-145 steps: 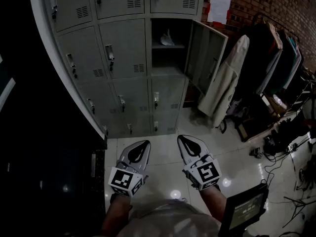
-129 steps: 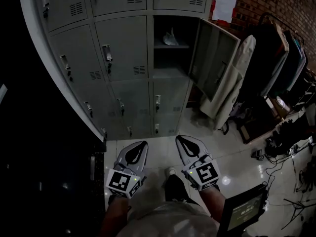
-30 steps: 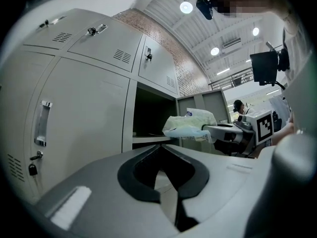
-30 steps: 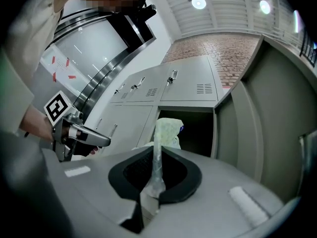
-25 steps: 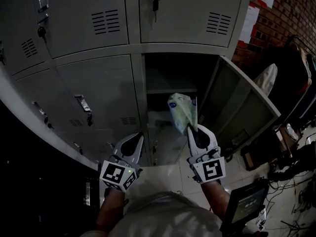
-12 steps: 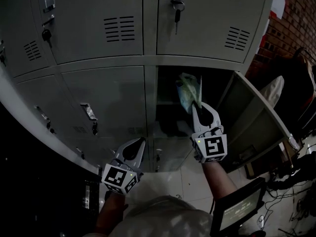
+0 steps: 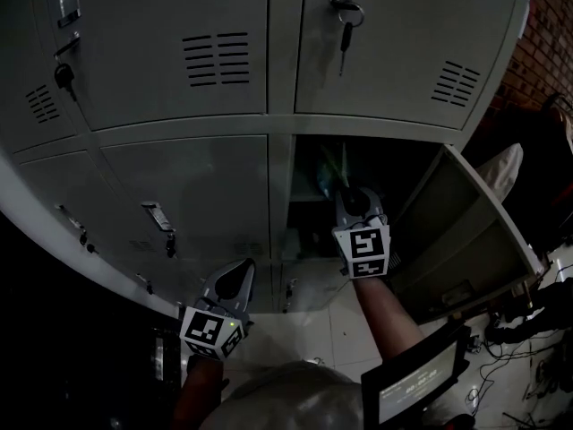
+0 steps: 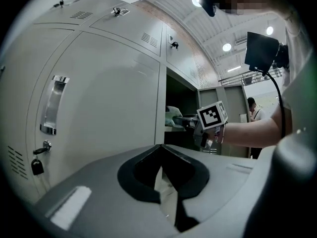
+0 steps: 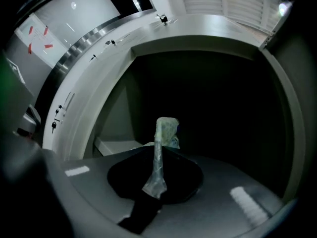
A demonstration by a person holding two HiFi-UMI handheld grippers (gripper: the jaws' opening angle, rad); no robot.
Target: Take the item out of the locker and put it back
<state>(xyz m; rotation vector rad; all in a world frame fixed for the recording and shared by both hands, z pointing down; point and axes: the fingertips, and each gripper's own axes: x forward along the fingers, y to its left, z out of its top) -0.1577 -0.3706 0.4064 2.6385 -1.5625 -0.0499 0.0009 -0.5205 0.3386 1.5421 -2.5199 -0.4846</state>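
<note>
The item is a crumpled clear plastic bag with pale greenish contents. My right gripper is shut on its twisted neck. In the head view, the right gripper reaches level into the dark open locker compartment, and the bag shows dimly just inside. The left gripper view shows the bag at the compartment's mouth, ahead of the right gripper's marker cube. My left gripper hangs lower, in front of the closed doors. Its jaws meet at the tips with nothing between them.
The compartment's grey door swings open to the right. A shelf edge shows inside on the left. Keys hang from the lock of the door above. A dark screen sits at lower right, and a brick wall stands at far right.
My right gripper has carried the bag forward, from outside the locker into the open compartment. The left gripper has sunk a little. The lockers now fill more of the head view.
</note>
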